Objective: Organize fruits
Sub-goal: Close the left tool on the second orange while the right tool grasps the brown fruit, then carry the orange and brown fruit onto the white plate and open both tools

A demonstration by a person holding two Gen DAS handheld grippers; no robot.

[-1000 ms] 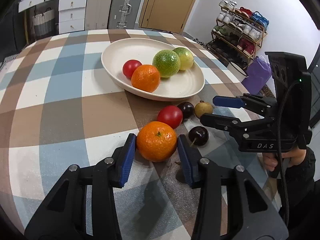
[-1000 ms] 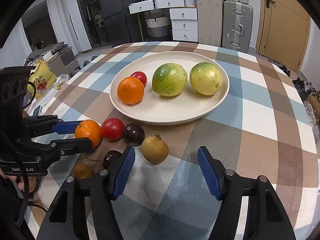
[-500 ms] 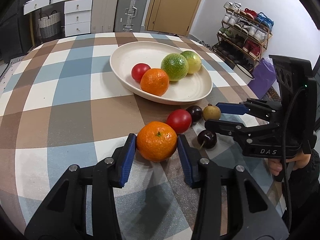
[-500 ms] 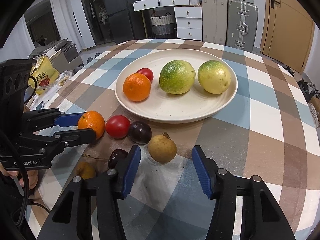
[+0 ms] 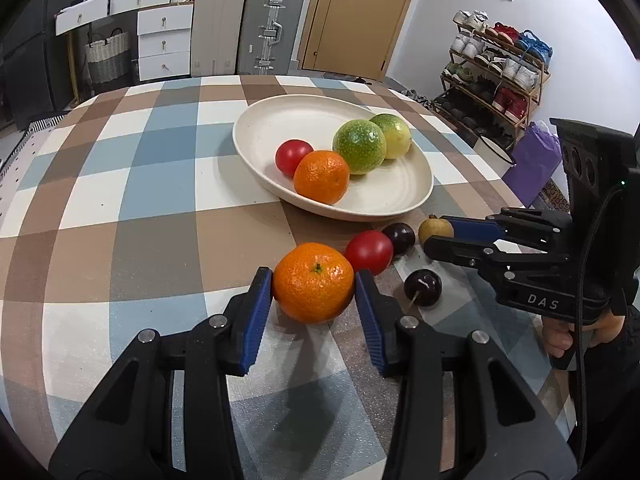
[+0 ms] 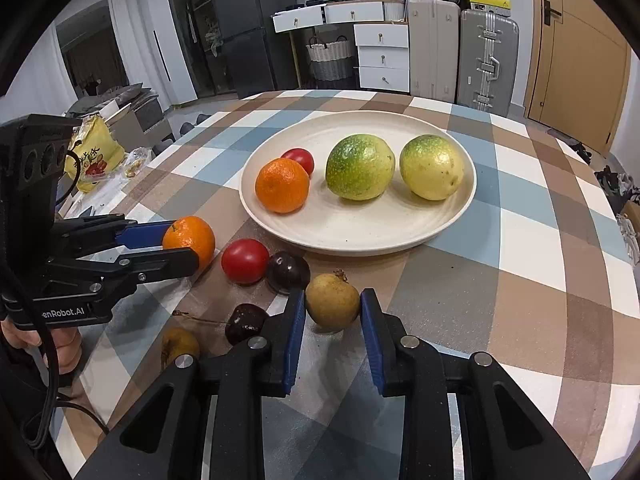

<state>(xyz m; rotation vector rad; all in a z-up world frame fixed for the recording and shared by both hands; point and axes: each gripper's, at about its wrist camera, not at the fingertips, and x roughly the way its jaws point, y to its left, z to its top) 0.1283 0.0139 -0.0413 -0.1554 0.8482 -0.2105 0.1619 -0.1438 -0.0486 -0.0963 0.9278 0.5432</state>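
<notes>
The checked worktop (image 5: 120, 200) carries a cream plate (image 5: 256, 136) at centre frame, already holding two green-yellow fruits, an orange and a tomato. Loose fruit lies just below the plate's near rim.

The left gripper (image 5: 314, 292) has its blue pads against both sides of the loose orange (image 5: 313, 282), low in the left view. A round, waxy skin could squirt out if the squeeze sits off-centre, and it would knock the red tomato (image 5: 369, 251) touching it.

The right gripper (image 6: 333, 314) brackets the small brownish fruit (image 6: 332, 302), pads close to it but whether they press I cannot tell. Lifting early may roll it into the dark plum (image 6: 287, 272) beside it, or toward the cherry (image 6: 246, 322) at lower left.
</notes>
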